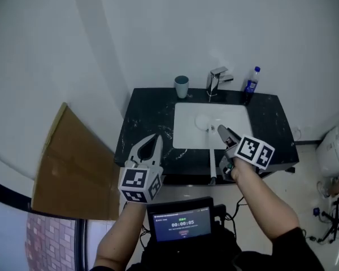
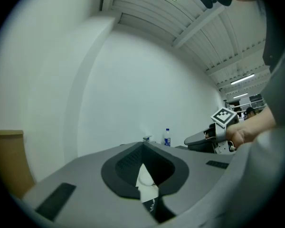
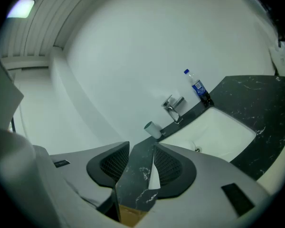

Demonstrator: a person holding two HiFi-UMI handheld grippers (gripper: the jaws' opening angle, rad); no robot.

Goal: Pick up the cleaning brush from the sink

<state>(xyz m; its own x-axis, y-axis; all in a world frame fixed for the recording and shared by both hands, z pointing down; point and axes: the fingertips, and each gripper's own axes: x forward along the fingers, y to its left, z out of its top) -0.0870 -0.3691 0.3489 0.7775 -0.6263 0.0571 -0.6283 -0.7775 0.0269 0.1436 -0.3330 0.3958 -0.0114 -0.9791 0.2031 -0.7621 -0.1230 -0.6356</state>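
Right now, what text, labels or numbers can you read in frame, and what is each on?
"00:00:05": on the small screen at the bottom of the head view.
Print above that timer on the same screen: too small to read.
Label on the blue bottle: too blurred to read.
The marker cubes: square patterns only, no words.

Right claw (image 3: 141, 147) was wide, jaws apart, nothing between them. Only the dark marbled desk (image 3: 256, 103) showed through the gap. Past the tips, the white sink (image 3: 223, 132) sat sunk in that desk. Behind it, along the white wall (image 3: 133, 56), a chrome faucet (image 3: 172, 106) stood between a grey cup (image 3: 153, 128) and a blue-capped bottle (image 3: 198, 88).
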